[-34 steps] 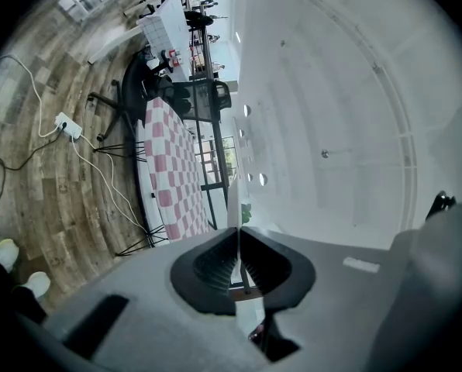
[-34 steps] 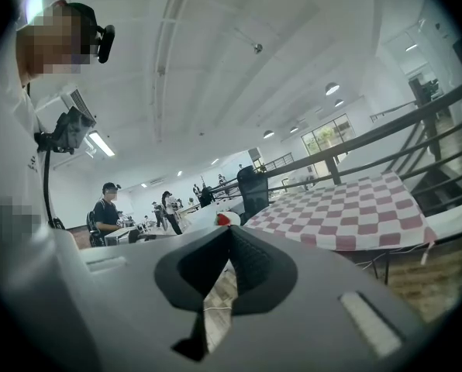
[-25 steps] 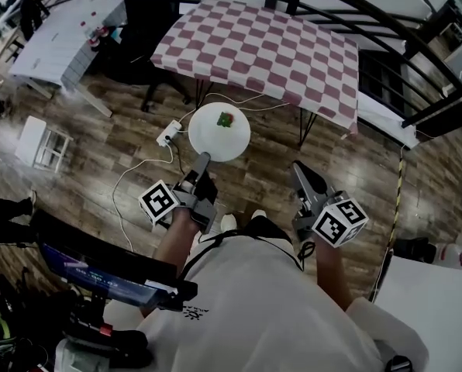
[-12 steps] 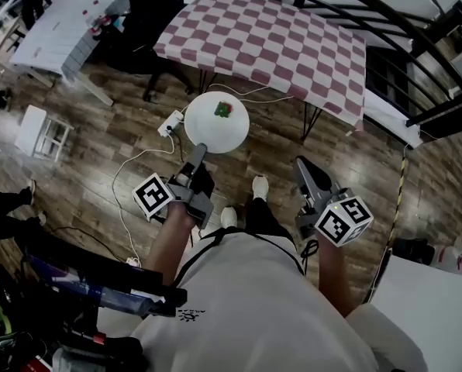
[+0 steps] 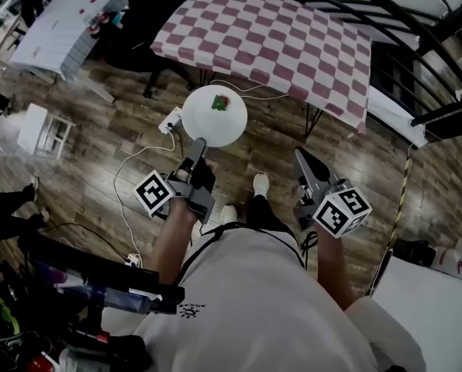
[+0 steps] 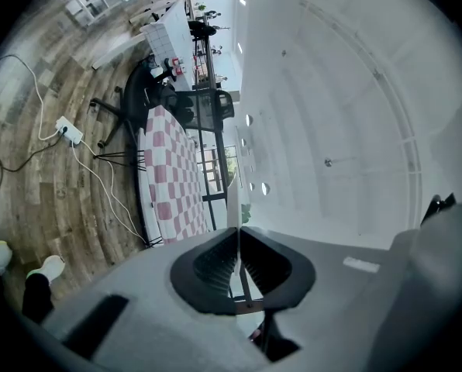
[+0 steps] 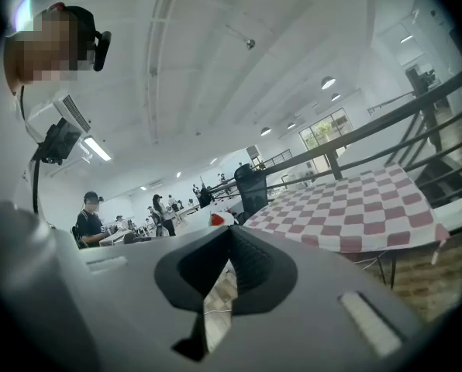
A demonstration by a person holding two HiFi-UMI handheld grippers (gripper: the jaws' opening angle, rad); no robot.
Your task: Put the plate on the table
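A round white plate (image 5: 214, 118) hangs over the wooden floor, just short of the table with the red and white checked cloth (image 5: 270, 41). A small green and red item (image 5: 219, 103) lies on the plate. My left gripper (image 5: 199, 143) is shut on the plate's near rim. In the left gripper view the plate (image 6: 232, 204) shows edge-on as a thin white line pinched between the jaws of that gripper (image 6: 236, 232), with the checked table (image 6: 169, 180) beyond. My right gripper (image 5: 300, 156) is shut and holds nothing, to the right of the plate. The right gripper view shows its jaws closed (image 7: 230, 231) and the checked table (image 7: 347, 208) ahead.
A power strip (image 5: 170, 122) with white cables lies on the floor under the plate. A black chair (image 5: 142, 22) stands left of the table. A white table (image 5: 60, 29) is at far left. Black railing (image 5: 417, 33) runs behind and to the right. The person's shoe (image 5: 260, 184) is between the grippers.
The person has stepped forward. The left gripper has carried the plate a little farther toward the checked table. The right gripper has kept its place beside it, still shut.
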